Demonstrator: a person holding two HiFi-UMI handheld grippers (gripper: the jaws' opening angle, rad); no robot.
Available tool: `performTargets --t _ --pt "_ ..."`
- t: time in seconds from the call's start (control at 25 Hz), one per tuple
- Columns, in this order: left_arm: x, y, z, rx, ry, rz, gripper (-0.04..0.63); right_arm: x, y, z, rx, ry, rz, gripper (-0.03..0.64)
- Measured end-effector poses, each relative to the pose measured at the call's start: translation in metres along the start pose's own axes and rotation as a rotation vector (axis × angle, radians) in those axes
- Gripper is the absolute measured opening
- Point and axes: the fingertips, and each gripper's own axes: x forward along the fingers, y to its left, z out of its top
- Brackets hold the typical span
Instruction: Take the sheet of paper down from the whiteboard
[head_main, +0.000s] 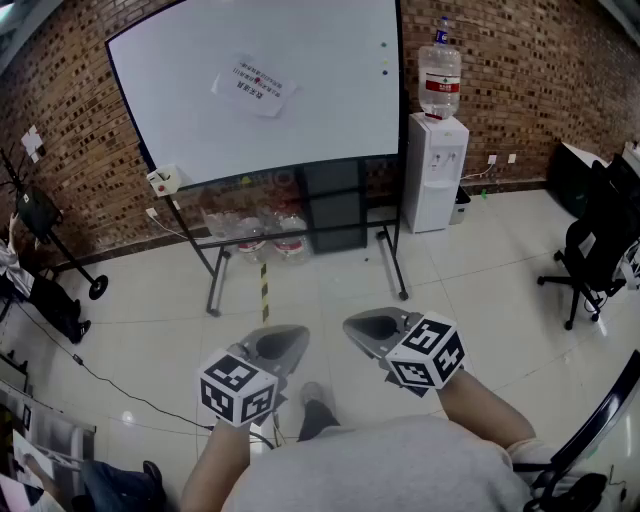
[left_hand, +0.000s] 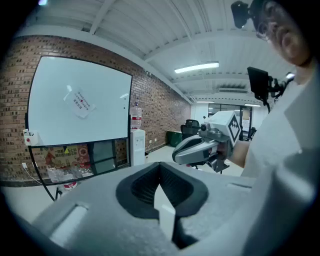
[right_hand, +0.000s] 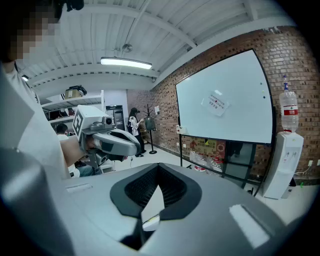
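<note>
Writing on the sheet: several short lines of dark print and a small red mark are seen on the sheet of paper (head_main: 257, 85); the print is too small to be read.
Other writing: a red label band is carried by the water bottle (head_main: 440, 82) on the white dispenser (head_main: 434, 170), but no words can be made out. Black-and-white square patterns are shown on the cubes of both grippers.
Look of the sheet: white, rectangular, lying flat against the board, with the print gathered near its middle.
Place of the sheet: it is fixed to the upper part of the whiteboard (head_main: 330, 110), somewhat left of the board's centre in the head view, well apart from both grippers.
Direction of the sheet: it is set askew to the board's edges. In the head view its long axis runs from upper left down to lower right, and the lines of print follow that axis.
Whiteboard: it is carried on a dark wheeled stand in front of a brick wall (head_main: 520, 70); two small dots are seen near its right edge.
Left gripper (head_main: 280, 340): held low, close to the person's body, aimed toward the board; its jaws are pressed together with nothing between them.
Right gripper (head_main: 362, 328): held beside the left one and aimed the same way; its jaws are pressed together on nothing.
</note>
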Motion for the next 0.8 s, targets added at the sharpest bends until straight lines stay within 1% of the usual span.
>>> performTargets --t 0.2,0.32,0.44,0.52,0.64,0.72,0.8 --pt "0.013 0.054 -0.005 -0.029 -0.003 -0.003 -0.002 0.05 -0.023 0.003 0.003 0.03 0.018 -0.002" --pt "0.026 0.107 -0.007 -0.043 0.004 -0.003 -0.002 0.094 -0.053 0.013 0.012 0.047 0.026 -0.002" --pt "0.05 0.159 -0.001 -0.054 0.021 -0.004 -0.002 0.135 -0.092 0.026 0.027 0.056 0.037 -0.002" --pt "0.066 0.197 0.009 -0.066 0.027 0.006 -0.002 0.162 -0.122 0.037 0.045 0.057 0.041 -0.002" --pt "0.075 0.27 0.034 -0.076 0.018 0.014 -0.001 0.212 -0.16 0.072 0.05 0.058 0.032 -0.002" --pt "0.072 0.309 0.049 -0.072 0.003 0.007 -0.002 0.237 -0.174 0.095 0.041 0.053 0.007 -0.002" --pt "0.072 0.337 0.061 -0.062 -0.015 -0.001 -0.002 0.253 -0.186 0.111 0.037 0.039 -0.022 -0.002"
